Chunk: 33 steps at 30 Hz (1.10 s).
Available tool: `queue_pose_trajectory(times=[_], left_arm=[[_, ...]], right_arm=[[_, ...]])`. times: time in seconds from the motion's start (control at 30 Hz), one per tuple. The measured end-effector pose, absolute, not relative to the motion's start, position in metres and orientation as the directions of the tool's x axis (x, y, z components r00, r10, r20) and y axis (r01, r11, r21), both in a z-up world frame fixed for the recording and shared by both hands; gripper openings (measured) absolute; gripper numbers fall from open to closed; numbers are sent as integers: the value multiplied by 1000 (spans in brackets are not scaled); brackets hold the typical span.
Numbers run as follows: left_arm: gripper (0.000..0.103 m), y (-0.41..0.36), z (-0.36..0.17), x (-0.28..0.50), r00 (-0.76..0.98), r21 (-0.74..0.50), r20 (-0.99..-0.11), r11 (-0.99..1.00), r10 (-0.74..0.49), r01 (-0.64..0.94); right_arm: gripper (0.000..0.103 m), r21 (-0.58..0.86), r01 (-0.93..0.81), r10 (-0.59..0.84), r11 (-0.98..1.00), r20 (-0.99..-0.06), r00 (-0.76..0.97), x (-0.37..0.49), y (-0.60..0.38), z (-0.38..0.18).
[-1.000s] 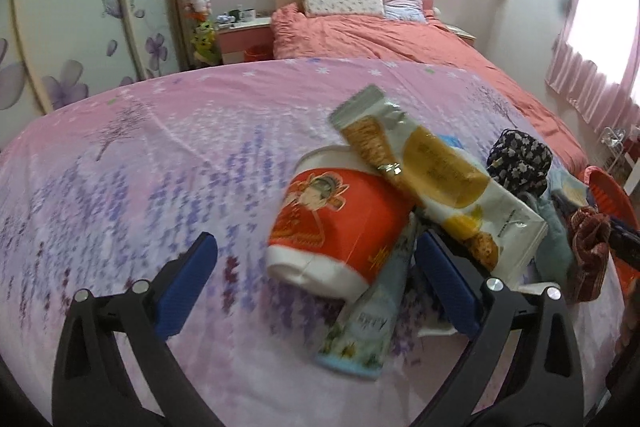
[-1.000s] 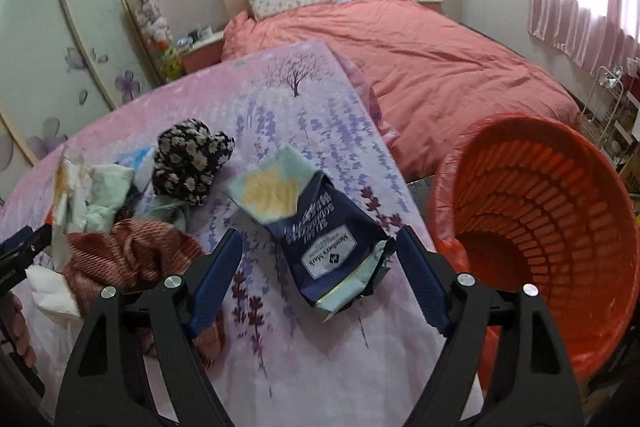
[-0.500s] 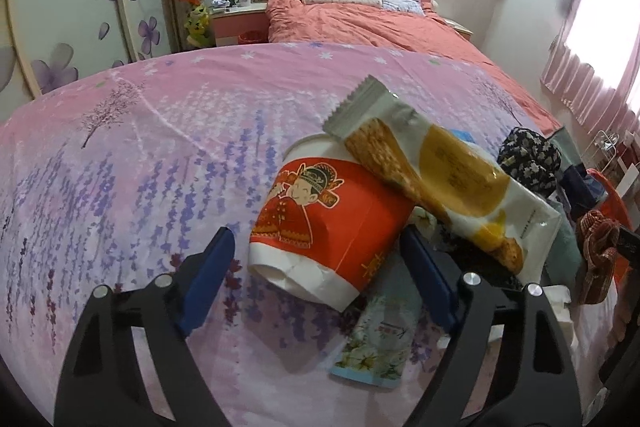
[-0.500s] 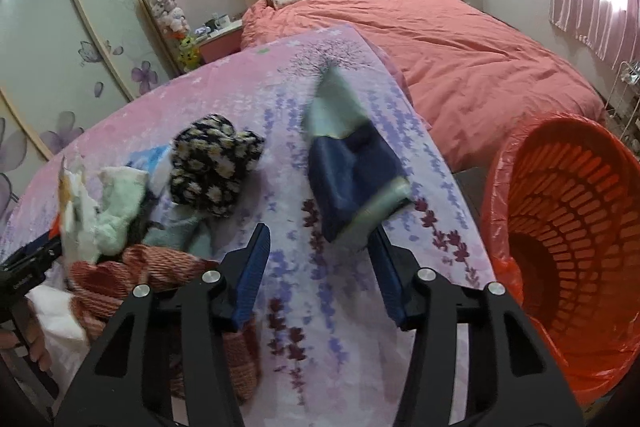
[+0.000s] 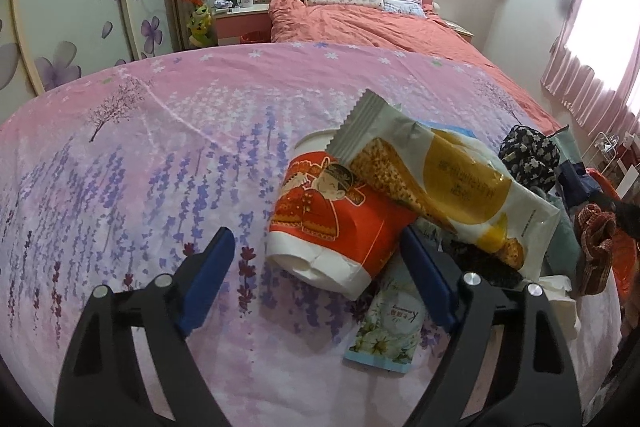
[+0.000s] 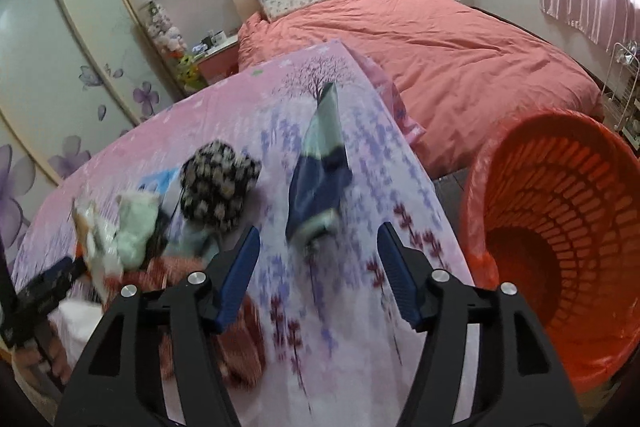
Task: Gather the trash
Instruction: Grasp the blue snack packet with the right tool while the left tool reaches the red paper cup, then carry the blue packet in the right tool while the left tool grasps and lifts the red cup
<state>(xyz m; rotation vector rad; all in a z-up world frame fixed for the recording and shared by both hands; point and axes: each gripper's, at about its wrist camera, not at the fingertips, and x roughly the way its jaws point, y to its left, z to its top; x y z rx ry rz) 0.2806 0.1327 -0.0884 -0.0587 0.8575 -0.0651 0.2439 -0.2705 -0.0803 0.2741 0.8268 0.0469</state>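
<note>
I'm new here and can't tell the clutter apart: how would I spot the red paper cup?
Start at the pink lavender-print sheet that fills the left wrist view, then go to the pile of wrappers on its right side. The red paper cup lies on its side under a long biscuit wrapper. It alone bears a cartoon figure in red robes.

The pink cotton-looking sheet printed with lavender sprigs lies soft and matt, lightly creased. On it, the red-and-white paper cup has a smooth, faintly shiny printed skin. The white-and-yellow snack wrapper is glossy plastic film with a crimped end. The orange latticed plastic basket looks hard and slightly shiny. The dark flowered cloth bundle is soft and matt.
</note>
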Motion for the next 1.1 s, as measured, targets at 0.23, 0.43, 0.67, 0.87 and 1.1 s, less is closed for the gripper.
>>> queue_pose_trajectory(times=[0.23,0.43,0.67,0.87,1.1], left_arm=[[83,131,-92,282,648,-83,-755,995,-99,56],[78,123,-93,293,648,-63,-755,995,-96,74],[72,122,-93,297,660,-46,-746,995,-92,86],[72,141,-88,283,676,-14,-736,999,-34,35],[72,172,-58,263,711,-29,-703,998,15,-50]], right_arm=[[55,244,61,142,968,-733,665,272,-262,-90],[36,230,45,143,972,-735,662,277,-257,-91],[20,234,19,163,972,-731,662,270,-254,-91],[20,224,1,161,975,-705,691,257,-251,-77],[20,219,-13,158,976,-661,734,238,-247,-55]])
